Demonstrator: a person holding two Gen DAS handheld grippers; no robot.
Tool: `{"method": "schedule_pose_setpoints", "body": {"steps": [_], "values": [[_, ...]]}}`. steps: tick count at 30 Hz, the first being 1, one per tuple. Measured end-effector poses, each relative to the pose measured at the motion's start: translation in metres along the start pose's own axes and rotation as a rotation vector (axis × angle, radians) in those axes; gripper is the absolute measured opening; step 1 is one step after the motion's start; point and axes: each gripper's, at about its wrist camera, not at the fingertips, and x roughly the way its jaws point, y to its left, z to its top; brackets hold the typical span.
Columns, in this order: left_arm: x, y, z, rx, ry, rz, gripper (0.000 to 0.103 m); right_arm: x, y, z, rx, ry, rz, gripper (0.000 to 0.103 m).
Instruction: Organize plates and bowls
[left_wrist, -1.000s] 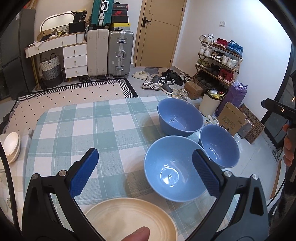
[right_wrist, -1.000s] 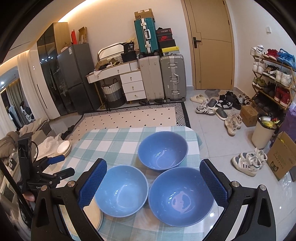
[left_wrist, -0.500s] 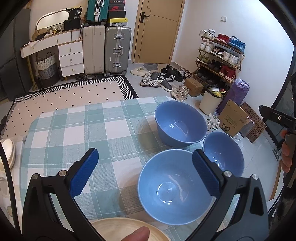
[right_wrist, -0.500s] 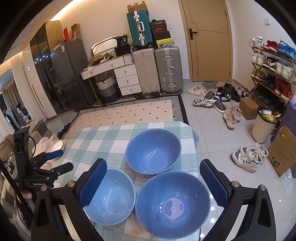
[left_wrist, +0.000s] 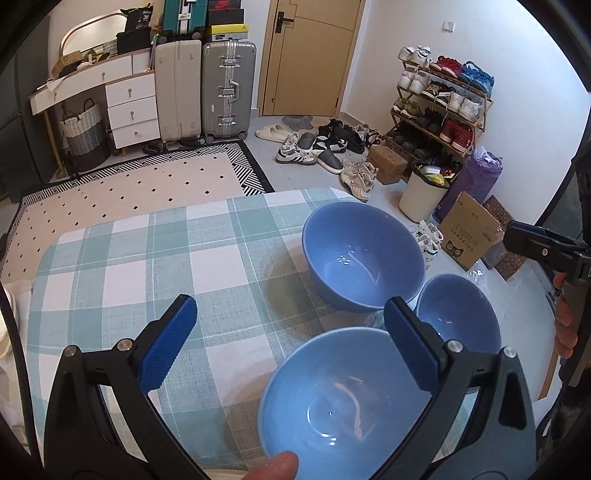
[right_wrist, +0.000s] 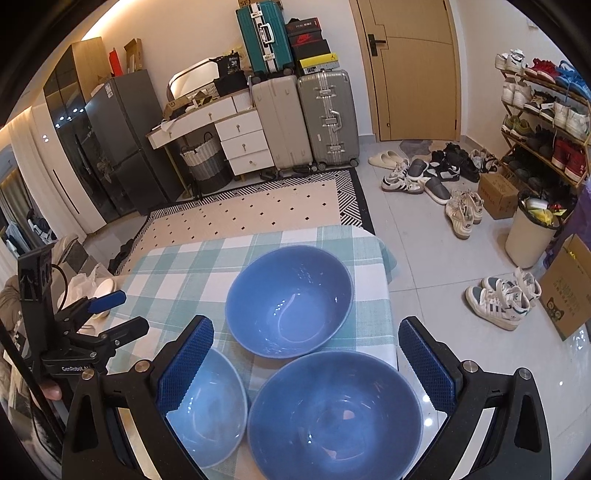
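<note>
Blue pads spread wide on both your grippers, nothing held. Under your left gripper (left_wrist: 288, 339), the near bowl (left_wrist: 332, 402) sits low toward its right jaw. Your right gripper (right_wrist: 306, 362) hangs over a big bowl (right_wrist: 334, 415) between its jaws, with a small bowl (right_wrist: 210, 410) behind its left pad. The far bowl (right_wrist: 289, 300) lies just ahead of both, all three close together on the checked cloth (right_wrist: 177, 273).
</note>
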Motion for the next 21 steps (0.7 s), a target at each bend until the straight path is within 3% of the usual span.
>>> {"method": "schedule_pose_setpoints", "body": {"steps": [14,21], "values": [[0.069,-0.015,0.021,0.010,0.071,-0.025,0.100,0.057,-0.024,-0.001,0.029,0.067,0.002,0.102],[0.102,-0.016,0.024,-0.006,0.124,-0.054,0.087,0.082,-0.031,-0.003,0.027,0.104,-0.002,0.097]]}}
